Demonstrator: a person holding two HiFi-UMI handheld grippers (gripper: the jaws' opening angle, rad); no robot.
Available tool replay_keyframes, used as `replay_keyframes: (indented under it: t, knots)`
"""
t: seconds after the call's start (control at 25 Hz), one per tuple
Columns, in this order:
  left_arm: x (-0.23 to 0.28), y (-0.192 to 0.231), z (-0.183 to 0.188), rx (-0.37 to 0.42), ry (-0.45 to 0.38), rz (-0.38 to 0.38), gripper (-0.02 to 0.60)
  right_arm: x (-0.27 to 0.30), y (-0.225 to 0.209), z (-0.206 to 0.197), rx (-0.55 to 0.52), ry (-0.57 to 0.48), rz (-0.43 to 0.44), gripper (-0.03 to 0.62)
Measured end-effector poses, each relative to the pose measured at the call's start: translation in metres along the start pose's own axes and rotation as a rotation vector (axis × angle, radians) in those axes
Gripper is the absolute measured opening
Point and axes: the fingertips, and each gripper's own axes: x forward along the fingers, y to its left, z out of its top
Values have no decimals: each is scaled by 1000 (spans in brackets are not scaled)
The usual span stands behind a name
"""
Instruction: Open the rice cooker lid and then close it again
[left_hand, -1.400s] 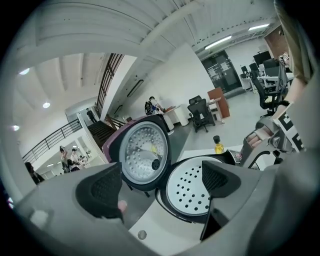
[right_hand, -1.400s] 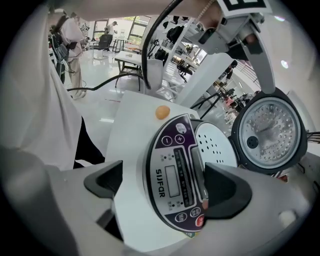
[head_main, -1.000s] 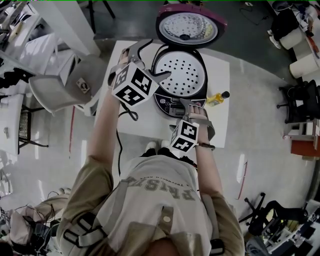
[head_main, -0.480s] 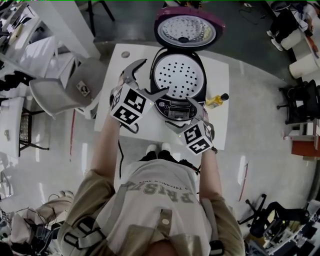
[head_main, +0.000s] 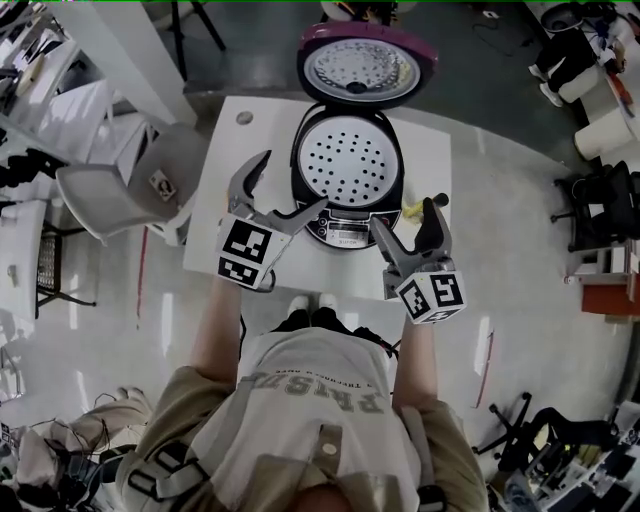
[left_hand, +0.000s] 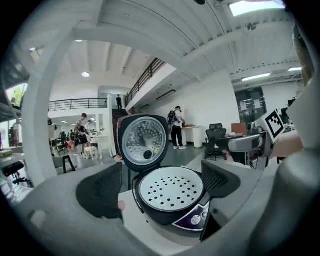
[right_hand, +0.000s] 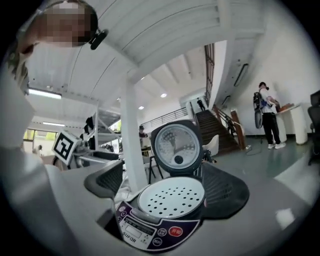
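Opening looks done: the lid (head_main: 367, 65) of the rice cooker (head_main: 344, 231) stands upright (perforated tray (head_main: 349, 160) exposed), and closing remains, with the left hand-held gripper (head_main: 292, 182) and right hand-held gripper (head_main: 405, 215) both wide apart and empty.

We see a black rice cooker (head_main: 347, 180) holding a white tray (head_main: 350, 158) dotted with rows of dark holes. Its lid (head_main: 366, 62) has a magenta rim around a silvery, dimpled inside. The control panel (right_hand: 150, 232) is dark purple with one red button (right_hand: 175, 231). The cubes on the left gripper (head_main: 292, 182) and right gripper (head_main: 405, 215) carry black-and-white square markers. The table (head_main: 435, 150) is white and the bottle (head_main: 412, 208) yellow.
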Motion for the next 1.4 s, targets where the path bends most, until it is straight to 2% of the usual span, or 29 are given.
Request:
replay_keyframes:
  t: [0.12, 0.24, 0.6, 0.72, 0.92, 1.08, 1.4]
  knots:
    - [-4, 8, 6, -35, -36, 63, 505, -5, -16, 17, 34, -61, -32, 482]
    - [-3, 14, 14, -24, -43, 81, 505, -4, -31, 34, 38, -84, -29, 482]
    - [12, 47, 65, 165, -30, 98, 505, 22, -68, 106, -113, -106, 52, 481]
    - [20, 56, 83, 218, -21, 108, 505, 35, -74, 124, -173, -92, 98, 480]
    - [35, 67, 103, 287, 16, 109, 503, 54, -76, 148, -193, -69, 205, 481]
    - [45, 70, 116, 369, 66, 100, 503, 70, -72, 159, -340, 3, 286, 481]
    - [64, 75, 138, 561, 183, 5, 503, 115, -53, 170, -701, 174, 433, 481]
